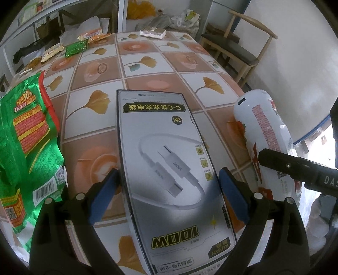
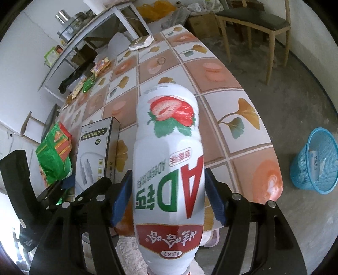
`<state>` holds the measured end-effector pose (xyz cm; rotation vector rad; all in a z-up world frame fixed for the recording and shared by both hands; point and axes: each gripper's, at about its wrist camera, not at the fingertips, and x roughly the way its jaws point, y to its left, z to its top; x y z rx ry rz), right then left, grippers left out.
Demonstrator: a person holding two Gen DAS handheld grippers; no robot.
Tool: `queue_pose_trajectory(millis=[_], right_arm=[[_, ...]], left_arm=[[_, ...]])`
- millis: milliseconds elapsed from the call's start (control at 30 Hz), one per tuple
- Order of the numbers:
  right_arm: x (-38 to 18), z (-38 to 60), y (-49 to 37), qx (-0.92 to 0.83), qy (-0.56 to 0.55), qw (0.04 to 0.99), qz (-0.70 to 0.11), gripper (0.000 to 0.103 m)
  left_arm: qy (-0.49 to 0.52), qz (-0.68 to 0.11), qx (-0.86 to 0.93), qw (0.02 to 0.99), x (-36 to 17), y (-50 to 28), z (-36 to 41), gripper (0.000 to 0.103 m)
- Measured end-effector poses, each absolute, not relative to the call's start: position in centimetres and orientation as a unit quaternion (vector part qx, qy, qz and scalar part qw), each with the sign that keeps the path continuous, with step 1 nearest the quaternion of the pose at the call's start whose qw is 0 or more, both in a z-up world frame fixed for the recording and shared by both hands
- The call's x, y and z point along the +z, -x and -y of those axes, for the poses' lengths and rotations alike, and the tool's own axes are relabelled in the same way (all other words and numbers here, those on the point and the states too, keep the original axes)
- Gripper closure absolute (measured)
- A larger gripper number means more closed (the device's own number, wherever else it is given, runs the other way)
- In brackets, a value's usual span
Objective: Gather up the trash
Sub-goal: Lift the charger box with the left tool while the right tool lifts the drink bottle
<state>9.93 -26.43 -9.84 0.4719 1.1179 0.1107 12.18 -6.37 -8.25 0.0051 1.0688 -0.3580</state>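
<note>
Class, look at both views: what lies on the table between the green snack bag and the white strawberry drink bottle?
The grey cable box, seen in both views between the green snack bag and the white bottle.

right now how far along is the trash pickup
Early going. The blue basket on the floor holds one white item. In hand: right gripper holds the strawberry drink bottle, left gripper the cable box. Left: the green bag and wrappers on the table.

Daylight is falling across white walls [image 2: 25,69] and a bare concrete floor [image 2: 300,88] — a wooden chair [image 2: 251,20] with a dark seat is standing beyond the table [image 2: 243,101], whose tiled leaf-print cloth is showing.
</note>
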Motion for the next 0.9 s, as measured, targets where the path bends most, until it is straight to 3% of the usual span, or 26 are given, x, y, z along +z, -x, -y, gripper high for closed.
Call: queue_pose_trajectory(millis=[900], right_arm=[[-10.23,26.54,-9.87,0.055,-0.232,0.818,-0.524,0.041]], left_arm=[[-0.034,-0.494,-0.16,0.854,-8.51,-11.75,7.22,0.011]])
